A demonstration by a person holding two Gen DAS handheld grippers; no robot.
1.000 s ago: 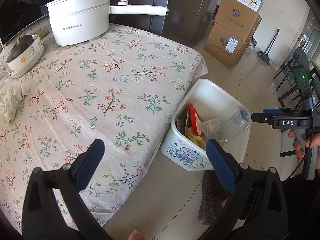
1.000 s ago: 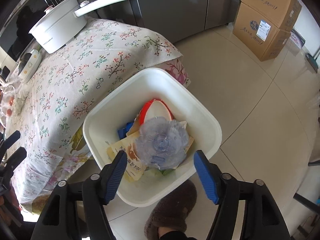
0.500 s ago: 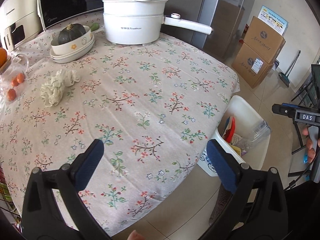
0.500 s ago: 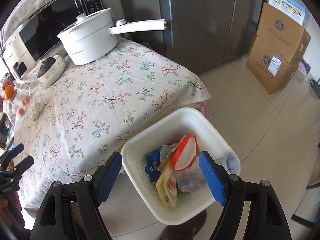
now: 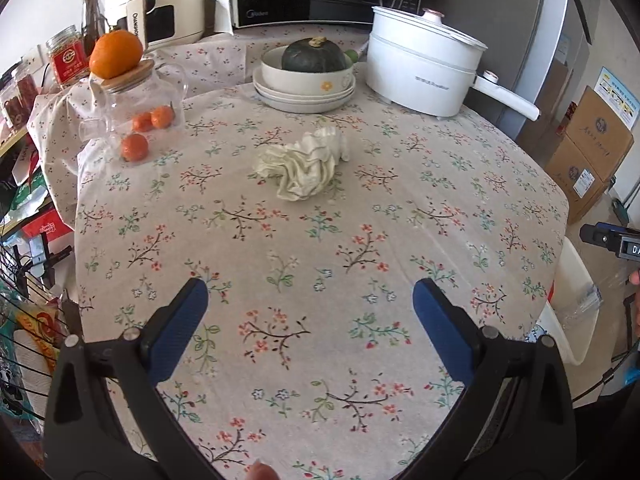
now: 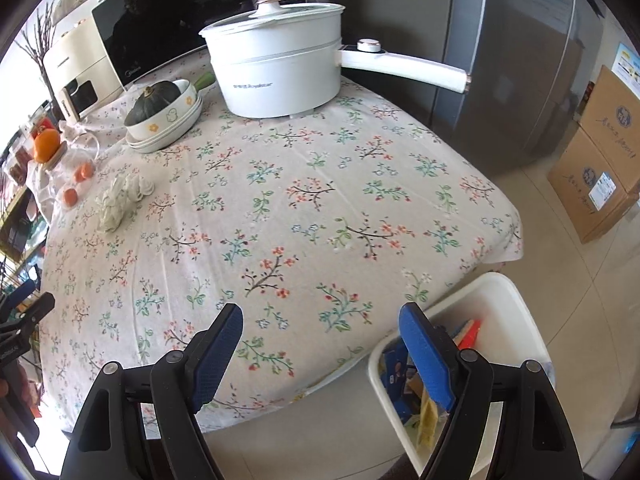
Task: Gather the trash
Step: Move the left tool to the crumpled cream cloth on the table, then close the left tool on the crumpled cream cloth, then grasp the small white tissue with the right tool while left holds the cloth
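Observation:
A crumpled white tissue lies on the floral tablecloth, past the table's middle; it also shows far left in the right wrist view. My left gripper is open and empty over the near part of the table, well short of the tissue. My right gripper is open and empty above the table's near edge. A white trash bin with wrappers inside stands on the floor beside the table, under the right finger; its rim shows in the left wrist view.
A white electric pot with a long handle, a bowl holding a dark squash, and a glass jar with oranges stand at the table's back. Cardboard boxes sit on the floor by the fridge.
Both grippers swung from the bin toward the table. The left view now faces the tissue; the bin slid to the right edge of both views. Both stay open.

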